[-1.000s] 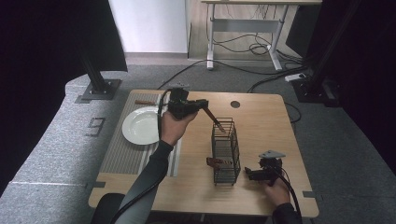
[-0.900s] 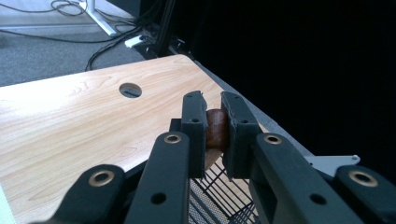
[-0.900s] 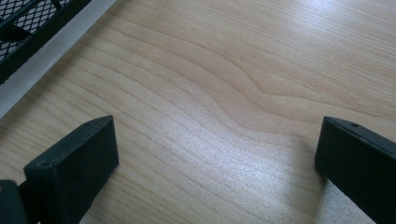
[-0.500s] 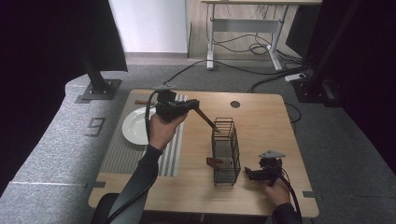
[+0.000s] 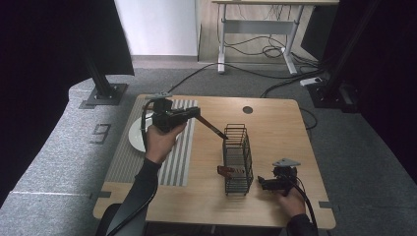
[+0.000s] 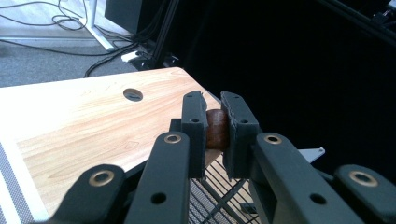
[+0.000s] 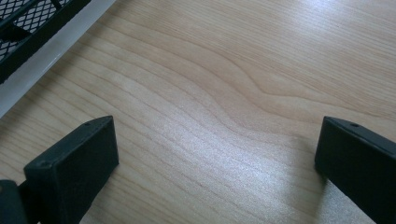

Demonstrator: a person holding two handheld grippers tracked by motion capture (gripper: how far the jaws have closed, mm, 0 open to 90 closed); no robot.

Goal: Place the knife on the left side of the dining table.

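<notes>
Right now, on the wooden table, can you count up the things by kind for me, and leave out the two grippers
Wire baskets: 1, the black basket
Plates: 1, the white plate at the left, partly hidden by the hand
Striped mats: 1, the grey mat
Brown-handled utensils: 2, one utensil held in the left gripper above the table, one brown piece sticking out of the basket's side
Total: 5

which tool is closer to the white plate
Left. The left tool is held up over the striped mat, just right of the white plate at the table's left edge. The right tool sits low at the near right, beyond the wire basket.
</notes>
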